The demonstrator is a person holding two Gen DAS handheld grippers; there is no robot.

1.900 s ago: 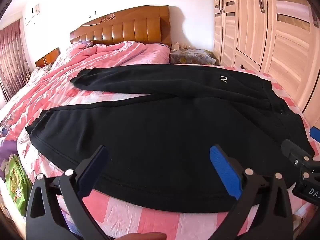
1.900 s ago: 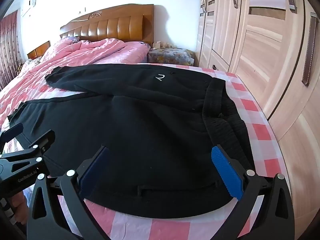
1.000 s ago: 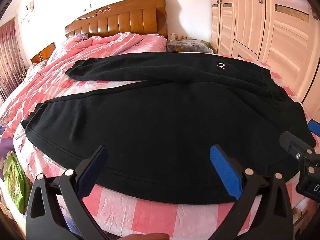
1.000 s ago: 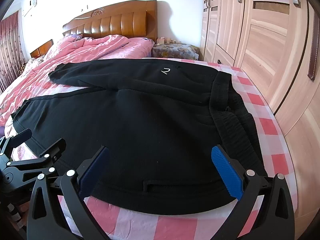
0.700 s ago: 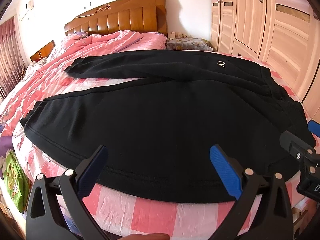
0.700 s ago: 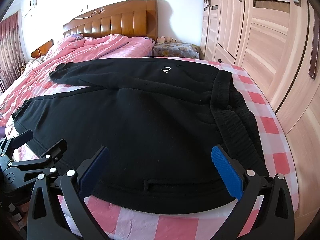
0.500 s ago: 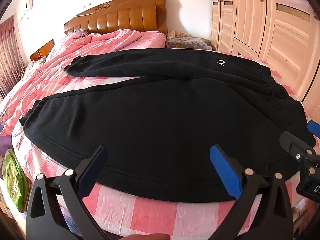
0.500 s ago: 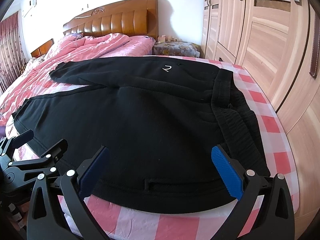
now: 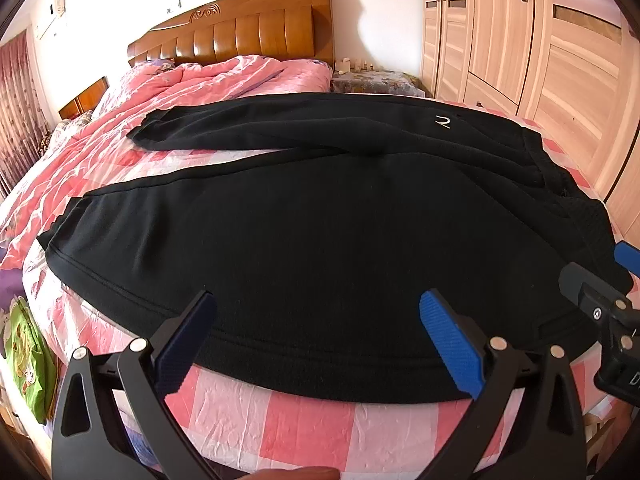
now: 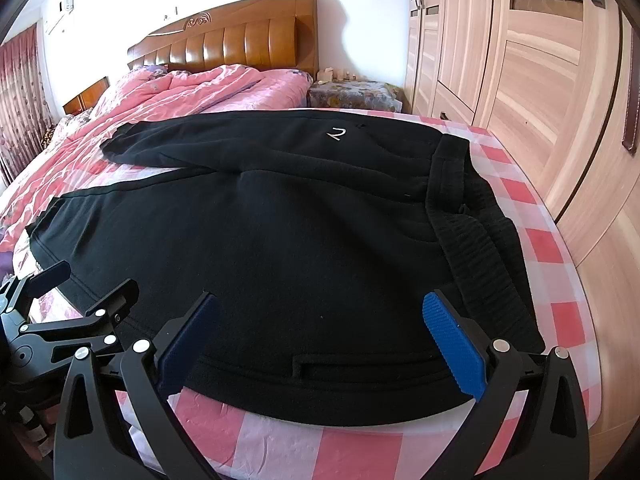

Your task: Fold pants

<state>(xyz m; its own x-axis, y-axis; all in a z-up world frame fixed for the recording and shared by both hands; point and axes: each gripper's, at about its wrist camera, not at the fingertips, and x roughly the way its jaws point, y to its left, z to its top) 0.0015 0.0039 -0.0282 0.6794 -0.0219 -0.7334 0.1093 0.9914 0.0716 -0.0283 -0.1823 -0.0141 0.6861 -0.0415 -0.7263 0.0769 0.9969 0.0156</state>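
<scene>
I see black pants spread flat on bed, waistband right, legs left, far leg angled off. L gripper & R gripper both wide apart, empty, hovering at near hem.

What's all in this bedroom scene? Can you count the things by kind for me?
Black pants: 1
Grippers, left and right: 2
Beds with checked sheet: 1
Pink quilts: 1
Wooden headboards: 1
Wardrobes: 1
Total: 7
</scene>
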